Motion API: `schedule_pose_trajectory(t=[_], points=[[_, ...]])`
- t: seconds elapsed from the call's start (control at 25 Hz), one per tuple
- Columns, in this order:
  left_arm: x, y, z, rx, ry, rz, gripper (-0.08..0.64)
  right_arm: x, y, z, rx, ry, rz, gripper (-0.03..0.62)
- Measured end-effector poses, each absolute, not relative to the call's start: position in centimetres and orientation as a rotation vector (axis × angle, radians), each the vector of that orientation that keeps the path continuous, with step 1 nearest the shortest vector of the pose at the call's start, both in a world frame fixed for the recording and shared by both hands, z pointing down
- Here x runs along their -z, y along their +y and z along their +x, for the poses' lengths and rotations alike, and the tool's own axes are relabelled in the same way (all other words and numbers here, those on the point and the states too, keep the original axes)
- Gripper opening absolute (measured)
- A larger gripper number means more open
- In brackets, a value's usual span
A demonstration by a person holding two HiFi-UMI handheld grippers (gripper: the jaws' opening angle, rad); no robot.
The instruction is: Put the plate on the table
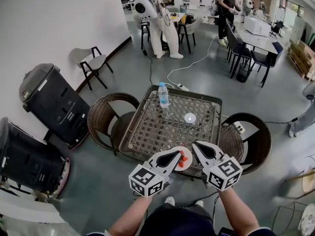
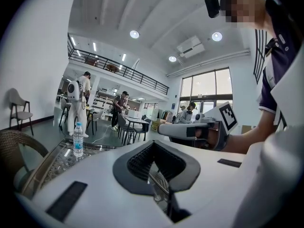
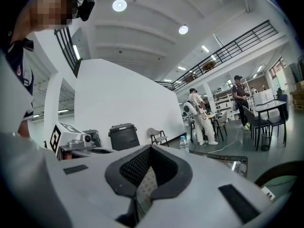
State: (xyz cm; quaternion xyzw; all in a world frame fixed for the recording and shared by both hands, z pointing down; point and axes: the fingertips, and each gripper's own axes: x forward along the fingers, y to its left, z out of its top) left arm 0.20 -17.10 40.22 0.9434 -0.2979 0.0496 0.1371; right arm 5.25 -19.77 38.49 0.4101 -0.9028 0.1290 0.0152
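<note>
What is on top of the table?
A water bottle and a small white round thing sit on the table. At the near edge a plate with orange bits peeks between the left claw and right claw, partly covered.

Head cam: high above the near edge of the surface (image 1: 170, 119), pitched steeply down. Both tools sit low in frame, left tool (image 1: 170, 159) and right tool (image 1: 206, 151). Left tool cam: low, close to surface level, faces forward and rightward, catches the right tool. Right tool cam: similar height, faces forward and leftward, catches the left tool. Bottle (image 1: 163, 95) appears in all three views.
</note>
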Motion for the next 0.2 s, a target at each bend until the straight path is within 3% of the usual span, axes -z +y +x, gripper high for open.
schedule_pose_trajectory(t=[0.2], points=[[-40.37,-17.36,0.47,-0.148,-0.858,2.729,0.006,-38.42,-20.05,5.66,-0.405,-2.807,1.286,0.005]])
